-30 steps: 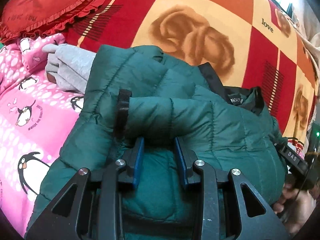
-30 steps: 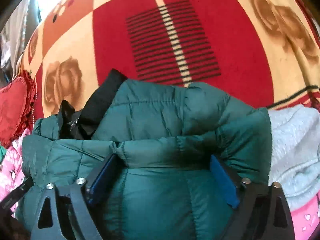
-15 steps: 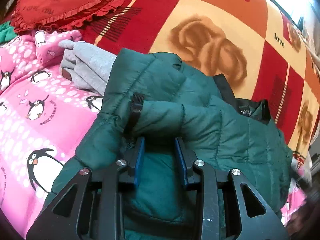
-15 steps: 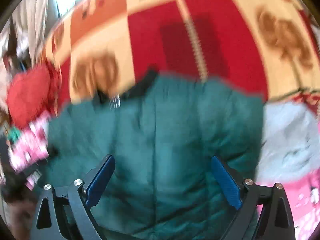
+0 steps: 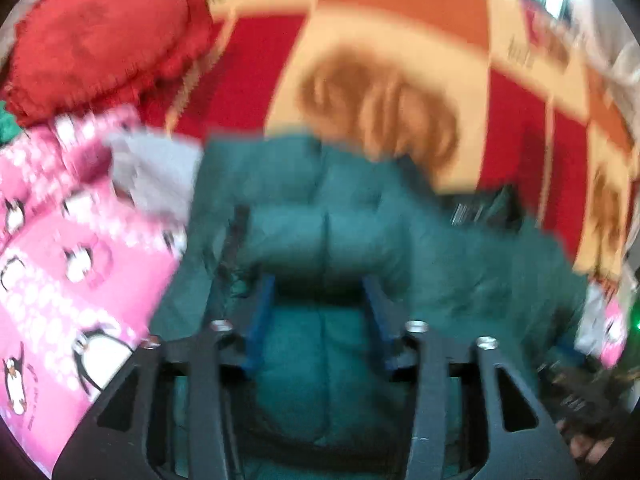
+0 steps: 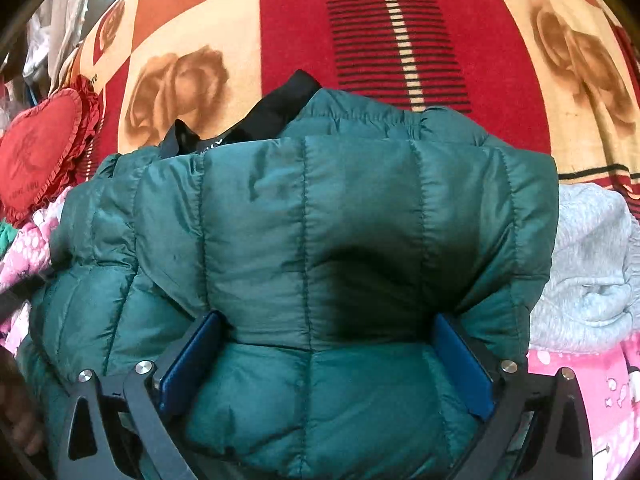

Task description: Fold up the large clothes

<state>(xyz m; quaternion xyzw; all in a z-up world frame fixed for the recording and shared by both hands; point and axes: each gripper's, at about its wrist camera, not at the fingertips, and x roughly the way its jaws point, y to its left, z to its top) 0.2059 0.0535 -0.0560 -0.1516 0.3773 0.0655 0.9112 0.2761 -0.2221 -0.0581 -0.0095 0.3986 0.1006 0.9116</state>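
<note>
Now | L gripper (image 5: pixel 318 306) let go, jaws apart over jacket (image 6: pixel 320 240) | R gripper (image 6: pixel 324 360) wide open | fold laid on blanket (image 6: pixel 400 40), prob. done.

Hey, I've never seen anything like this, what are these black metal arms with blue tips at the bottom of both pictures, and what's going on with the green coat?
Those are two hand-held claws, one in each of a person's hands, each carrying a wide-angle camera that looks out along its own fingers. One picture comes from the left claw, the other from the right claw.

Both hang over a green puffer jacket lying folded on a red and orange rose-patterned blanket. Beside it lie a grey garment, a pink penguin-print cloth and a red heart cushion.

Both claws stand open with jacket padding between their blue pads. The left picture is blurred.
</note>
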